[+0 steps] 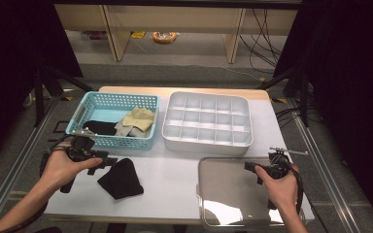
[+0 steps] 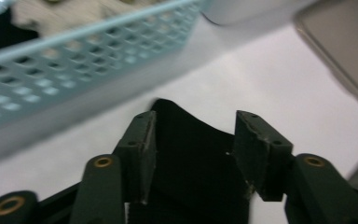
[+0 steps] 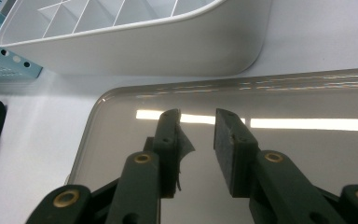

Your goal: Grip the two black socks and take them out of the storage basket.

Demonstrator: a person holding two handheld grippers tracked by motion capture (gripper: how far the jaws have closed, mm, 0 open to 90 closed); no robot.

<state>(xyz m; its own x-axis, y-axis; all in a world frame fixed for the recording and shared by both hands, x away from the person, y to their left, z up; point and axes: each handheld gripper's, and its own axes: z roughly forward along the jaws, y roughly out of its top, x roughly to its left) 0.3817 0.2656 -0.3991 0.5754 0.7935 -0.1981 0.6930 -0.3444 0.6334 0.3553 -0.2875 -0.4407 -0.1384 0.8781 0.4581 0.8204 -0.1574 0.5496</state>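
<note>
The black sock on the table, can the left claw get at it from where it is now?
Probably yes. The left claw already has its jaws spread on either side of the black sock, which lies flat on the table in front of the blue basket, with nothing between them.

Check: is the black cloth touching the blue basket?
Apart. The high view shows bare table between the black cloth and the blue basket.

I see a black folded cloth (image 1: 120, 178), a turquoise perforated plastic basket (image 1: 116, 141), a white divided plastic organiser (image 1: 207, 141) and a grey translucent lid (image 1: 223, 194).
</note>
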